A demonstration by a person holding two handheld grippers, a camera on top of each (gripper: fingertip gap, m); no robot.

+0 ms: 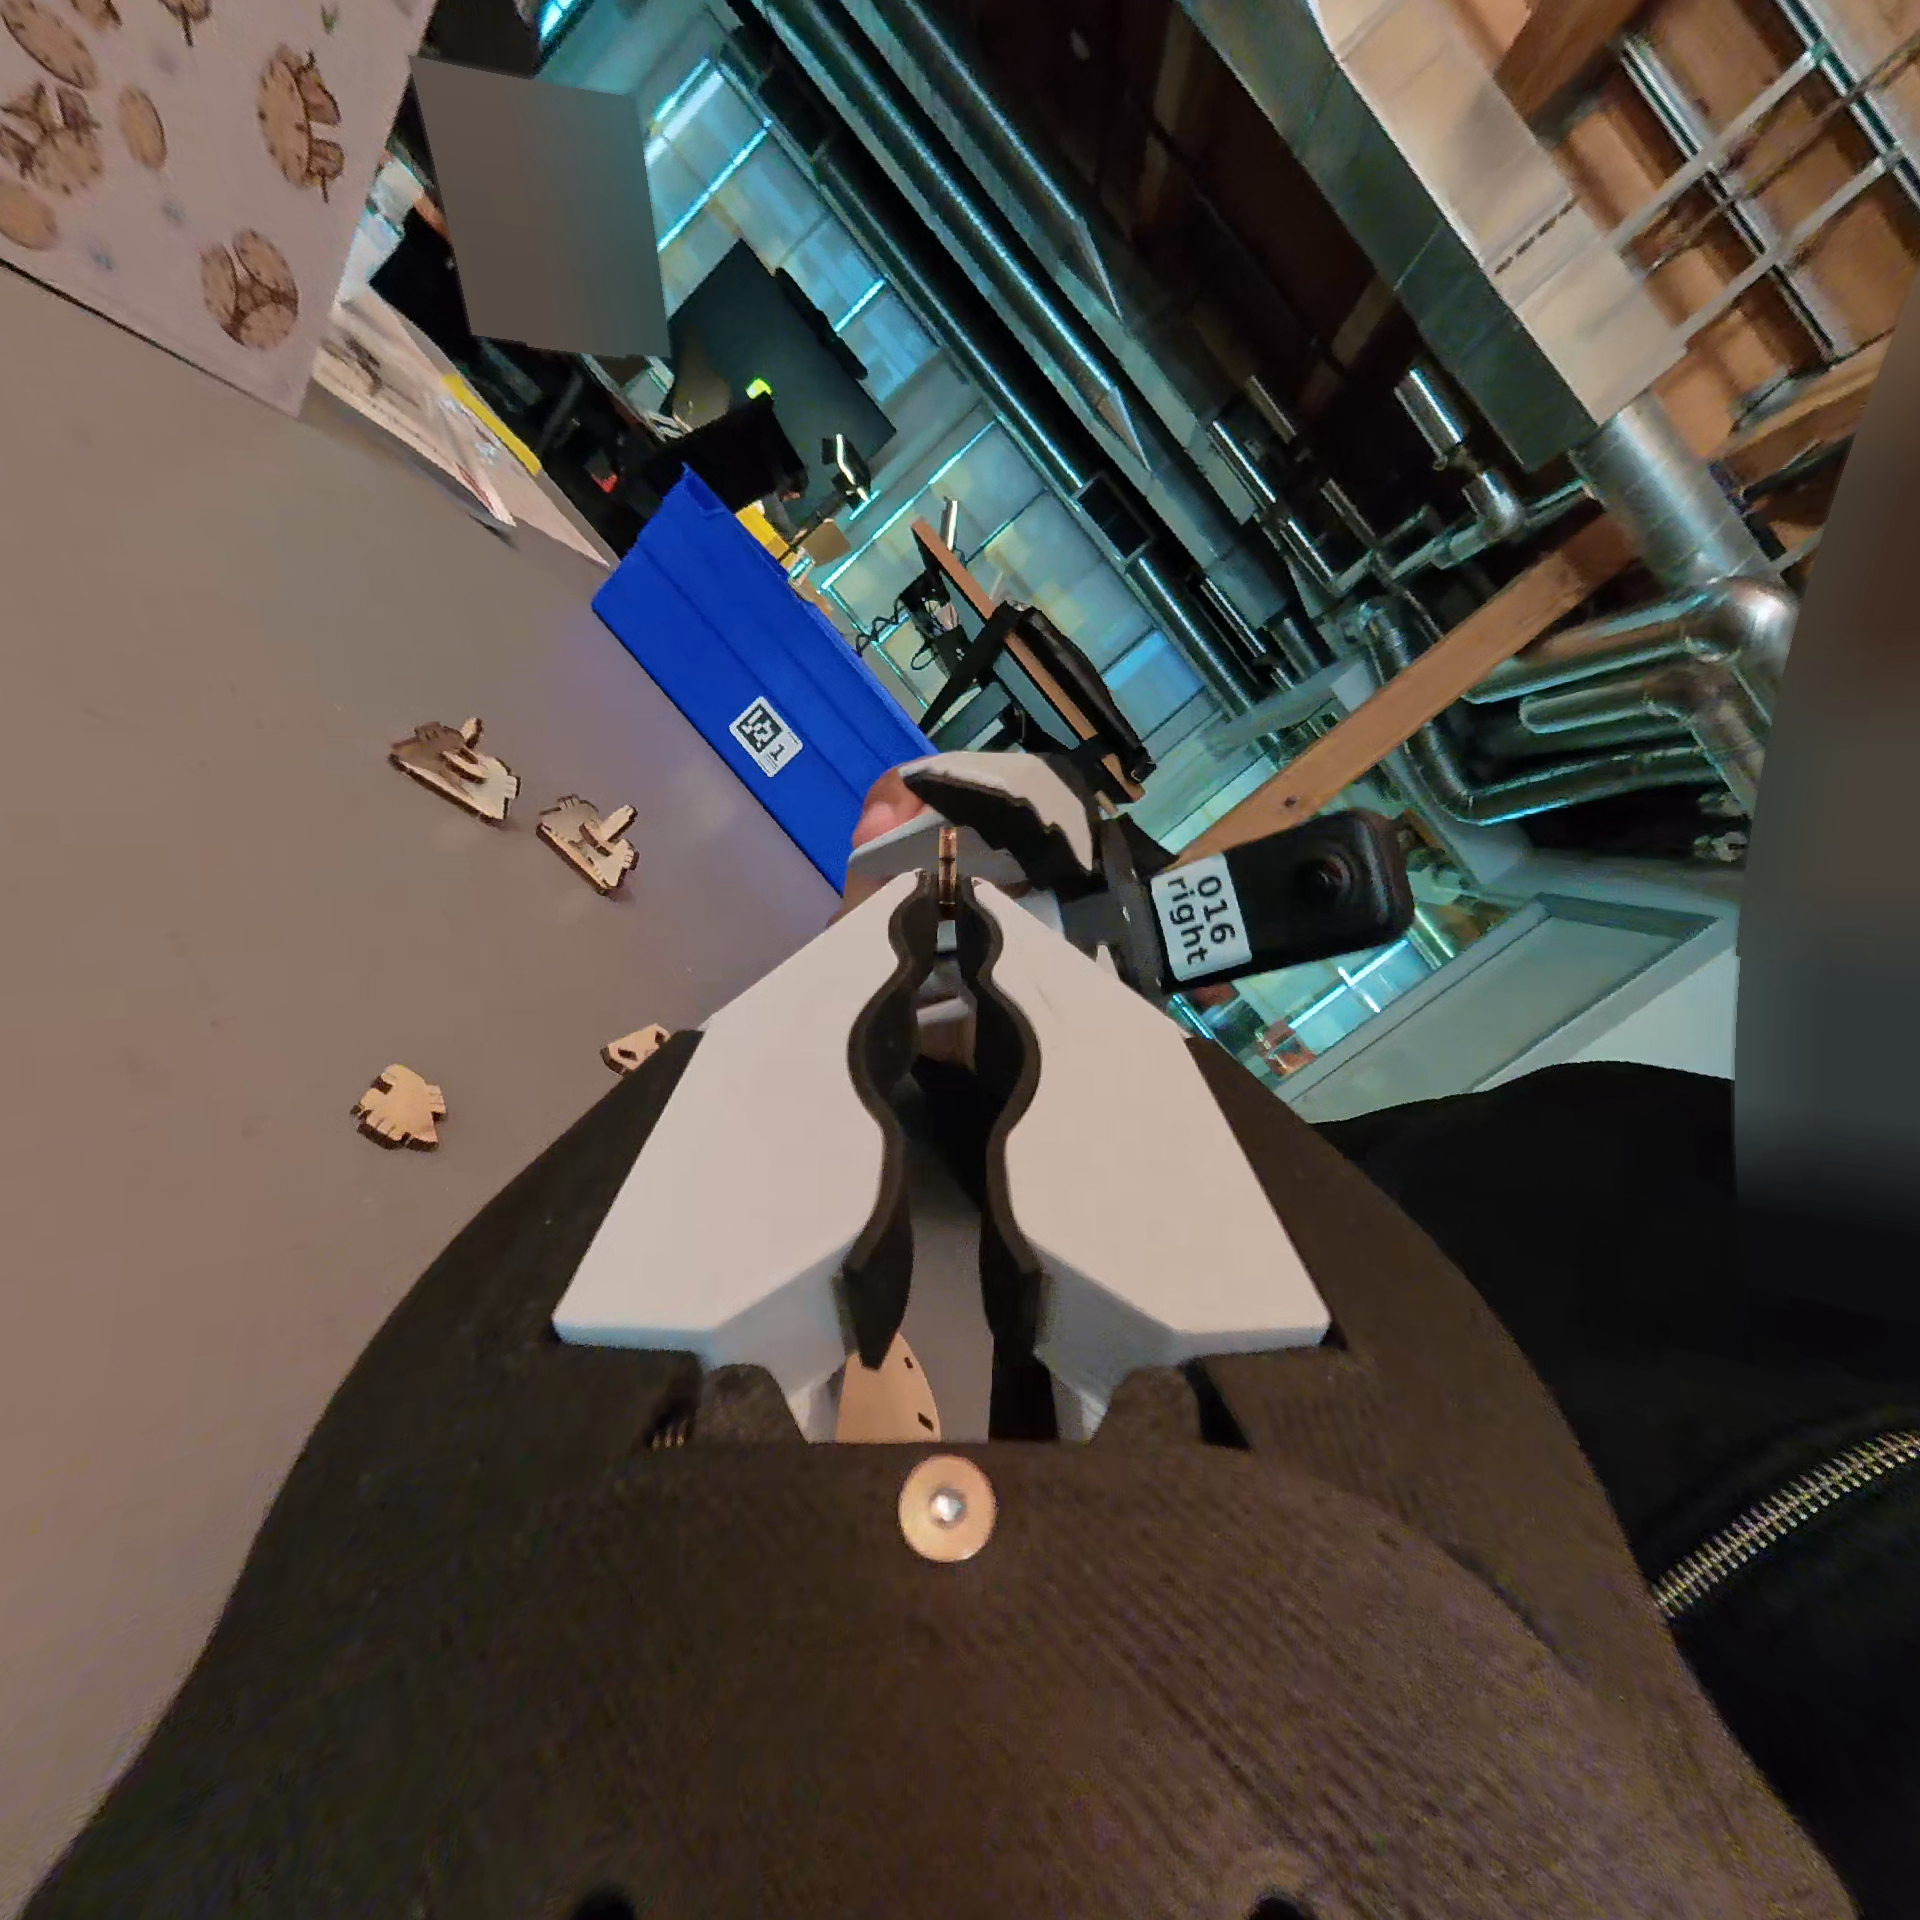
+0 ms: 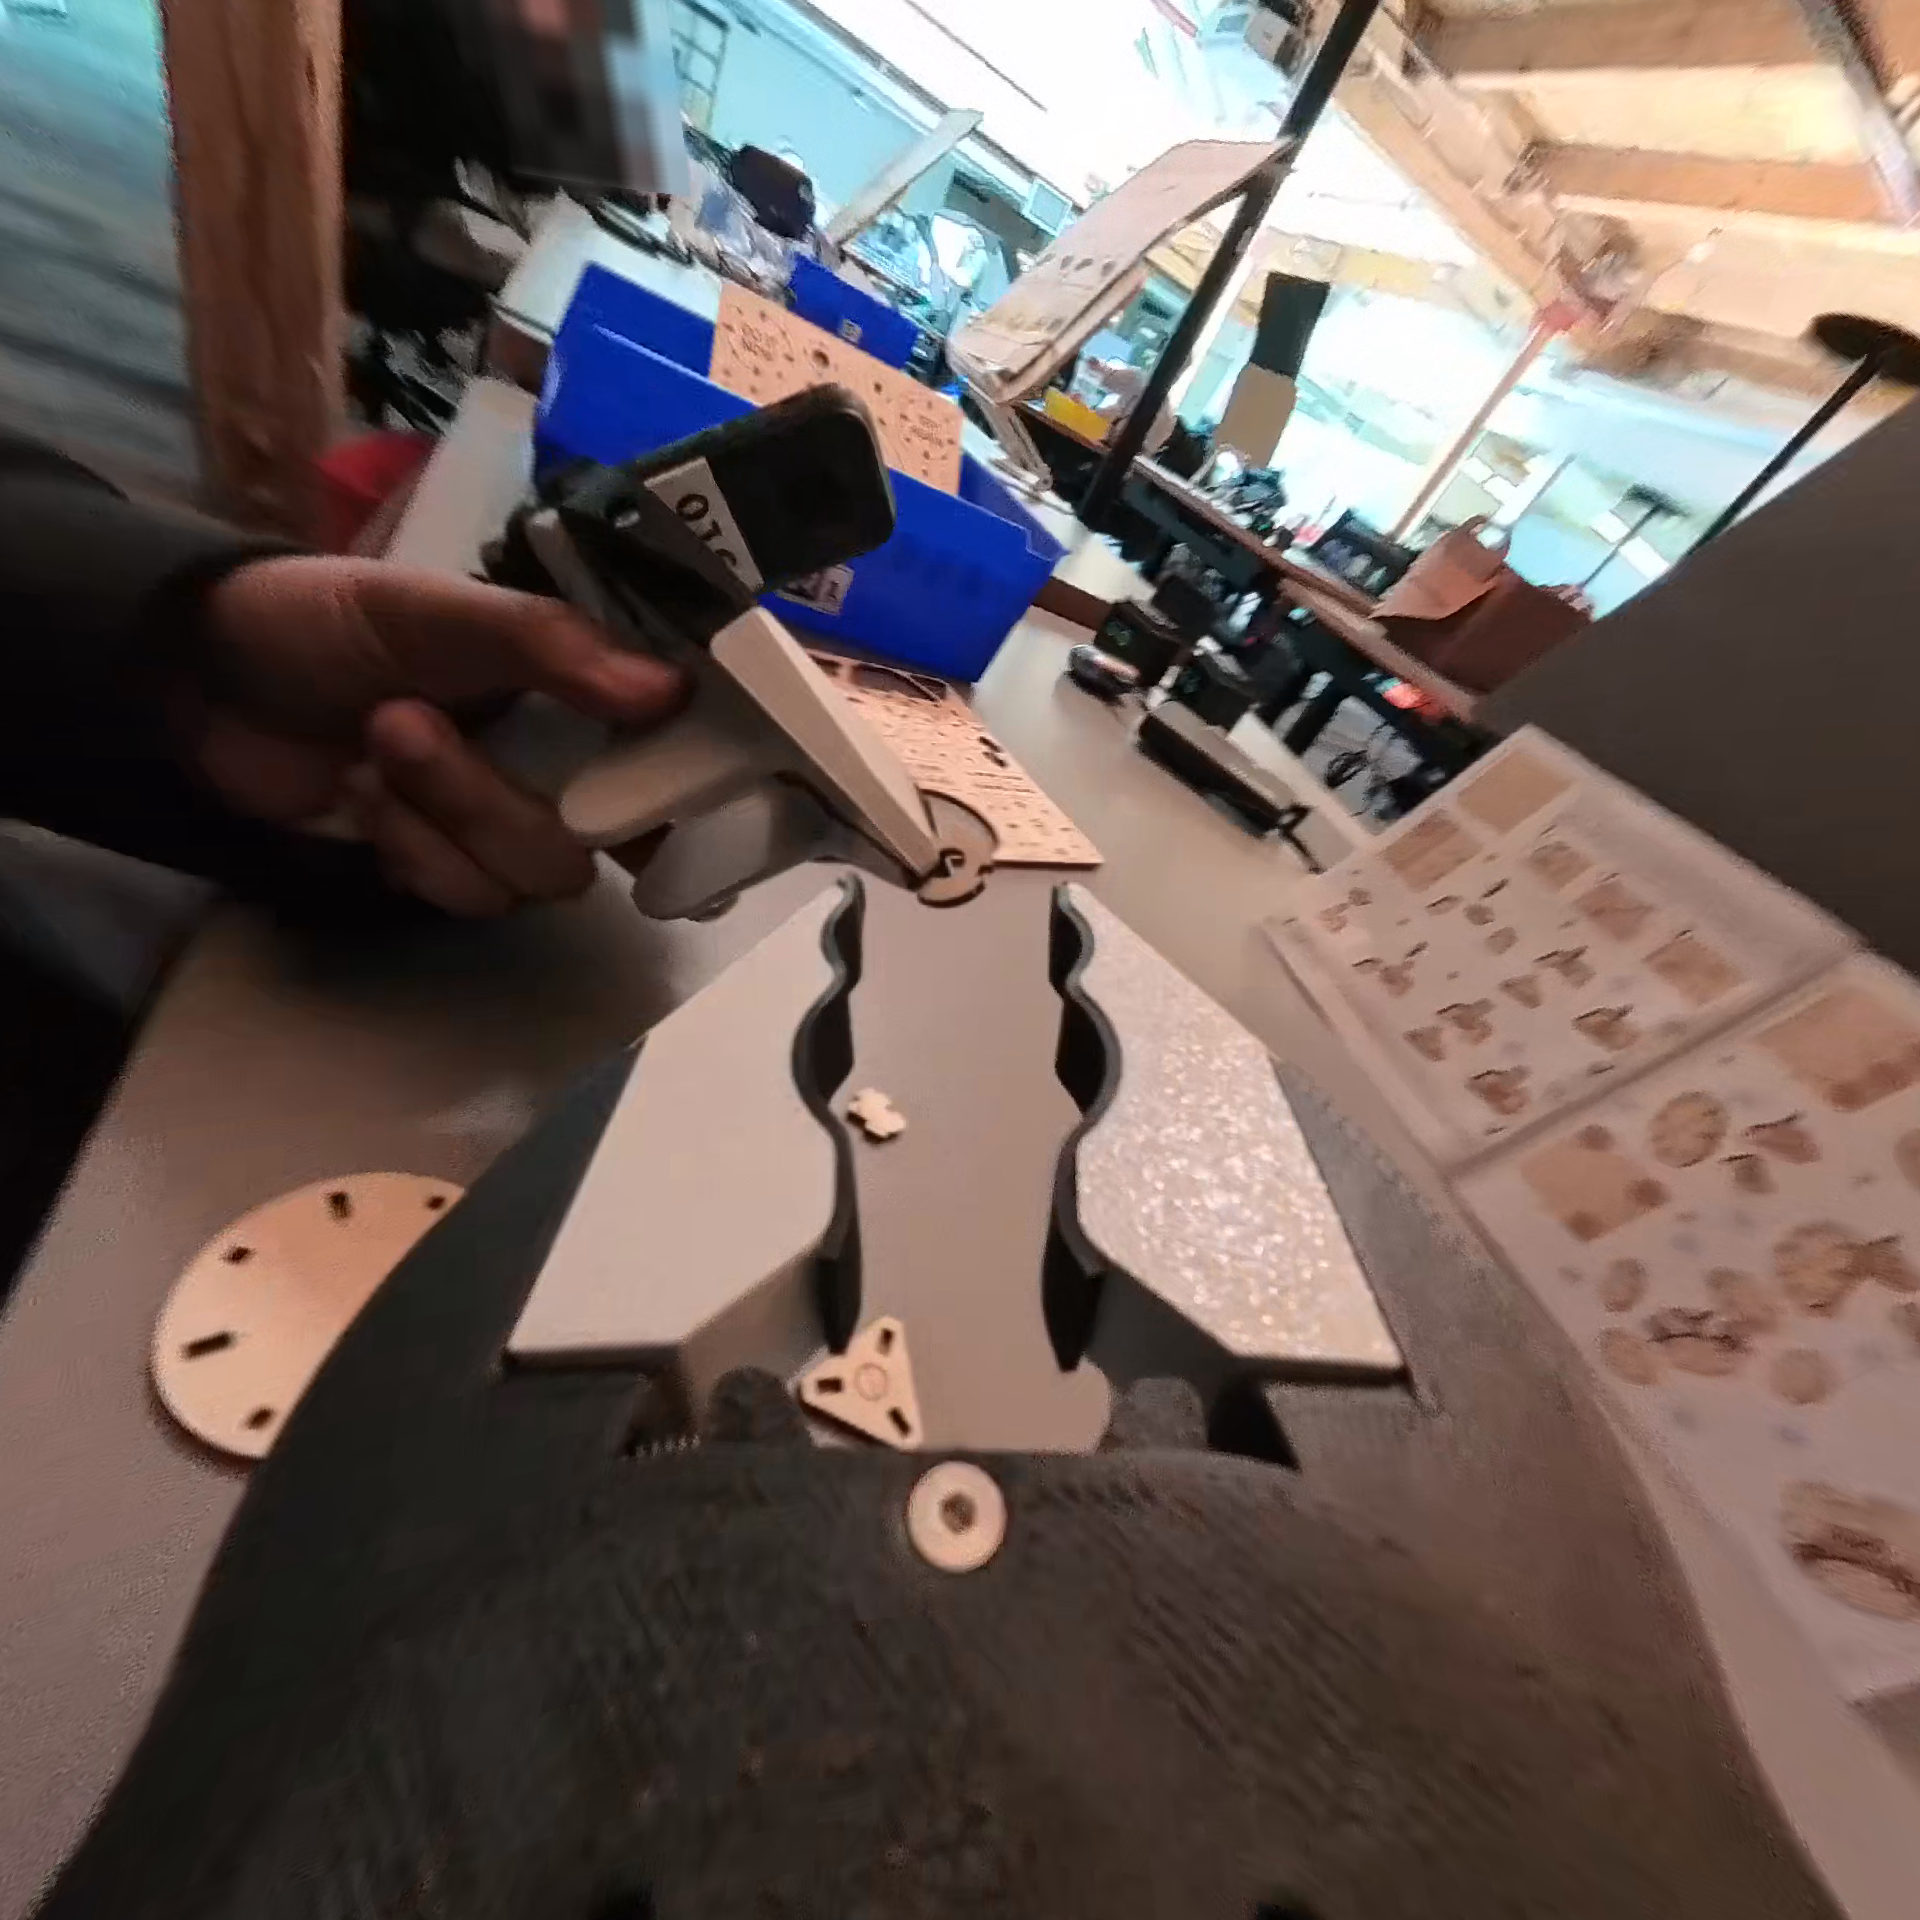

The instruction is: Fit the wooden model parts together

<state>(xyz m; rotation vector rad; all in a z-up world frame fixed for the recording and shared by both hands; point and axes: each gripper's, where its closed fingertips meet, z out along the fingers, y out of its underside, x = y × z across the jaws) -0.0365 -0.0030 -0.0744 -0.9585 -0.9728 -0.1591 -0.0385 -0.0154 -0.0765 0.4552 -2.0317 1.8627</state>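
My left gripper [image 1: 945,896] is clamped on a thin, flat plywood piece [image 1: 945,871] held edge-on at its tips, while my right gripper [image 2: 956,920] stands wide apart and bare, just short of that same round-lobed piece [image 2: 951,878]. Below lie a slotted wood disc [image 2: 275,1309] and triangular plate [image 2: 864,1387] on the smooth grey table [image 1: 208,727]. Farther off sits a glossy blue bin [image 1: 748,686].

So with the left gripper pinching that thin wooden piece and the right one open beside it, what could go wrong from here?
1. The left gripper pinches the small flat wooden piece only at the very fingertips, so it might twist or slip out.
2. The open right gripper sits close in front of that piece, so it could knock it.
3. A tiny loose wooden cutout lies on the grey table below and could get swept aside.
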